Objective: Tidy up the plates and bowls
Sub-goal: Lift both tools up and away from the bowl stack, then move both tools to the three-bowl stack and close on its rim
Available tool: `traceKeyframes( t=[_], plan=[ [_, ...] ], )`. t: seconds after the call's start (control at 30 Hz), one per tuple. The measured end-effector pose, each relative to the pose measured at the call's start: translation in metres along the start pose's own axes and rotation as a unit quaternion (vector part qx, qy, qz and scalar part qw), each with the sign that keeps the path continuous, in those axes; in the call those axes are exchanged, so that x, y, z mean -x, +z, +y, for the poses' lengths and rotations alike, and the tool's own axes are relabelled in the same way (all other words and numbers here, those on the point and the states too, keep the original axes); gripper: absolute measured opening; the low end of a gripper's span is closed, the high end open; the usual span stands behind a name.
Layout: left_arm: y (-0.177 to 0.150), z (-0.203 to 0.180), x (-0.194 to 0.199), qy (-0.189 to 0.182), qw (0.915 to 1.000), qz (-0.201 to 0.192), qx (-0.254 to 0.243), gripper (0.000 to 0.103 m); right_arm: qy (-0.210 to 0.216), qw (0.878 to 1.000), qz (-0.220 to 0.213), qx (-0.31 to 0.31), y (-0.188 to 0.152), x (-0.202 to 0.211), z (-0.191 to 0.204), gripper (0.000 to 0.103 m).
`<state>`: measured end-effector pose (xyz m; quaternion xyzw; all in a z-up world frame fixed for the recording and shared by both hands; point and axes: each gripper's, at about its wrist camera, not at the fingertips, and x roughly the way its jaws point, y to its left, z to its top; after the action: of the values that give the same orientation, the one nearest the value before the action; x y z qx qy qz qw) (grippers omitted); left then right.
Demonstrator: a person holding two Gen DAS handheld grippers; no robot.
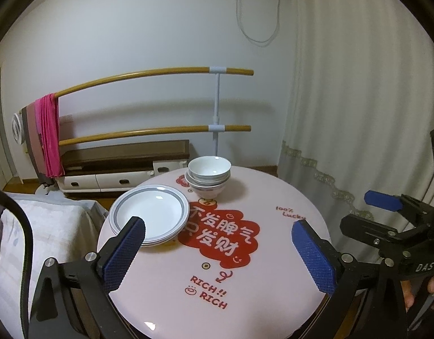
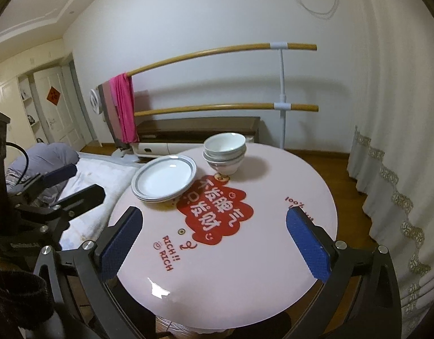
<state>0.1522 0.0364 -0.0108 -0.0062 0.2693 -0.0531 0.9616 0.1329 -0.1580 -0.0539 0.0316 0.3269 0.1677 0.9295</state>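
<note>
A stack of white plates with grey rims (image 1: 149,216) (image 2: 164,178) lies on the far left of a round pink table (image 1: 273,192) (image 2: 287,175). Right behind them stands a stack of white bowls (image 1: 208,175) (image 2: 224,152). My left gripper (image 1: 218,238) is open over the table's near half, its left blue pad overlapping the near edge of the plates in view, nothing between its fingers. My right gripper (image 2: 214,227) is open too, held above the table's near part and empty. Each gripper shows at the edge of the other's view.
A bed with light bedding (image 1: 55,226) (image 2: 98,175) lies close on the table's left. Behind the table stand a two-rail wooden rack (image 1: 217,113) (image 2: 282,96) with a pink cloth (image 1: 48,135), a low dark bench, and a white curtain (image 1: 358,113) on the right.
</note>
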Motion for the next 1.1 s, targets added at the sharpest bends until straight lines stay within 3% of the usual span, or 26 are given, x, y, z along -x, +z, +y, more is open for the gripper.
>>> traceKeyframes(
  t=[0.37,0.77,1.1],
  plan=[
    [0.045,0.000,-0.077,0.000,0.9988,0.048,-0.006,0.102,0.010,0.999,0.030,-0.037,0.026,-0.061,-0.037,0.103],
    [0.147,0.037,-0.209,-0.013,0.9943,0.098,-0.039,0.102,-0.012,0.994,0.068,-0.082,0.100,-0.168,-0.073,0.103],
    [0.187,0.092,-0.333,-0.008,0.9827,0.184,-0.017,0.100,0.021,0.964,0.183,-0.194,0.110,-0.305,-0.102,0.094]
  ],
)
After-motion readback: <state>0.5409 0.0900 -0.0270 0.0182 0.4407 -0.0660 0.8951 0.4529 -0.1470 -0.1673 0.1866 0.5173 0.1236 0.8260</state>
